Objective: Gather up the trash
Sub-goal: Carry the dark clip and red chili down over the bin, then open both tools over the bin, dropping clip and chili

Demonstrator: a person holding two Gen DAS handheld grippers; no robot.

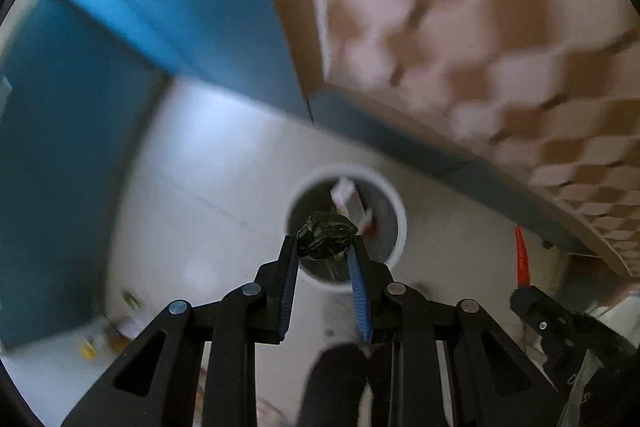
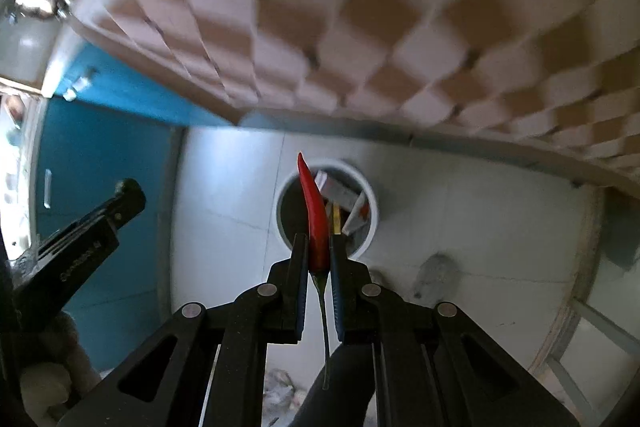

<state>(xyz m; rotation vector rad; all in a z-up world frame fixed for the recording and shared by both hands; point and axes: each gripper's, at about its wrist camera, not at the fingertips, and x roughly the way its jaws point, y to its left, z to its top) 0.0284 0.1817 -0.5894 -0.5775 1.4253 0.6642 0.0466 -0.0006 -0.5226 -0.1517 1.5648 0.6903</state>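
My left gripper (image 1: 325,245) is shut on a dark green crumpled wrapper (image 1: 326,234) and holds it above the mouth of a round white trash bin (image 1: 394,211) on the floor. My right gripper (image 2: 319,247) is shut on a red chili pepper (image 2: 313,203) with a green stem, tip pointing forward, held above the same bin (image 2: 370,195). The bin holds several cartons and wrappers. The chili (image 1: 521,255) and the right gripper's body show at the right of the left wrist view. The left gripper's body (image 2: 80,239) shows at the left of the right wrist view.
A table with a pink and tan checkered cloth (image 1: 500,39) overhangs the bin (image 2: 360,27). Blue cabinet doors (image 1: 80,107) stand to the left (image 2: 96,163). The floor is pale tile (image 1: 224,195). Small litter (image 1: 108,335) lies by the cabinet. Both views are motion-blurred.
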